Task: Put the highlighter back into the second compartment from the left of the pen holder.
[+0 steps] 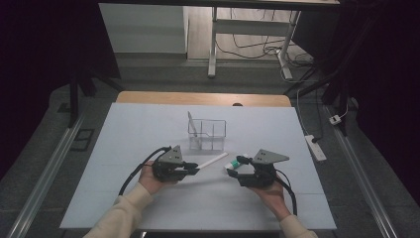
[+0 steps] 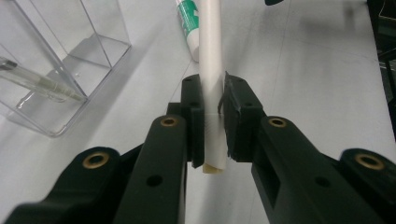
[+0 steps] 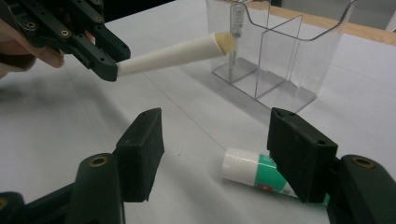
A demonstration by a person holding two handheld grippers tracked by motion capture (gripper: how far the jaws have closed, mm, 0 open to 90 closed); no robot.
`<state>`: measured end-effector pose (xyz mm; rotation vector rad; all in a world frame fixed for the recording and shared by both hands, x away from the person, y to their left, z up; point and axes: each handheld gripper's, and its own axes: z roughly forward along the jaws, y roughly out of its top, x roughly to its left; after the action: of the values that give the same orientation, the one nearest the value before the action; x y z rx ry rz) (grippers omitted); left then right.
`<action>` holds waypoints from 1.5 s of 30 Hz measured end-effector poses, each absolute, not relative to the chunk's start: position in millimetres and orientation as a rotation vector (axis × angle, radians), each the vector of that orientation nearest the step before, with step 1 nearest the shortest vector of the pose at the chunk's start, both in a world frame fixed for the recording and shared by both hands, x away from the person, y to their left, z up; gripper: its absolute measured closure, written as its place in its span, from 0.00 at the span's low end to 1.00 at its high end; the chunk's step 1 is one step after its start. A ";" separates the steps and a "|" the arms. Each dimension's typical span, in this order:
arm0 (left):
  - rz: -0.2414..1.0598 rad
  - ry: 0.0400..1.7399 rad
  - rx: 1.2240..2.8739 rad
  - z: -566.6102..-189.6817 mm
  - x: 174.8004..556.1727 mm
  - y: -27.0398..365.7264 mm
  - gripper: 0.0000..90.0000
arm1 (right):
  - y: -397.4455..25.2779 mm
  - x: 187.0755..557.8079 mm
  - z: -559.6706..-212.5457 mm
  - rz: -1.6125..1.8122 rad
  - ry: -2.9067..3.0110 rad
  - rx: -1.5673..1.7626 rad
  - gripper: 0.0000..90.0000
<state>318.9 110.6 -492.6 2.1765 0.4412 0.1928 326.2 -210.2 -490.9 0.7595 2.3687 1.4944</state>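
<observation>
The left gripper (image 2: 214,116) pinches a white tube (image 2: 210,56) between its 2 jaws. The right gripper (image 3: 219,154) stands spread, a green-and-white glue stick (image 3: 254,175) lying between its jaws, the clear organizer (image 3: 280,56) beyond.

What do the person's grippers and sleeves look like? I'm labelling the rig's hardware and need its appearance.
Both the left gripper and the right gripper are black, each topped by a grey three-cornered plate and trailing a black cable. The jaws are blocky black links with brass-coloured pivot bushings, ending in flat rectangular pads. The person wears cream long sleeves.
</observation>
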 end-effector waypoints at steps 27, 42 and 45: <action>0.224 0.418 2.229 -497.1 320.3 89.9 0.87 | -189.2 329.8 -488.3 1.598 2.316 0.782 0.49; 0.274 0.396 2.320 -501.0 317.5 78.3 0.87 | -187.6 333.1 -484.5 1.721 2.293 0.824 0.69; 0.268 0.399 2.322 -501.6 317.7 78.3 0.87 | -187.1 332.6 -483.7 1.729 2.289 0.813 0.69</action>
<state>317.7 78.3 -501.6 2.3224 0.3992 0.2677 332.6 -187.1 -483.7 0.8132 2.2886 1.7290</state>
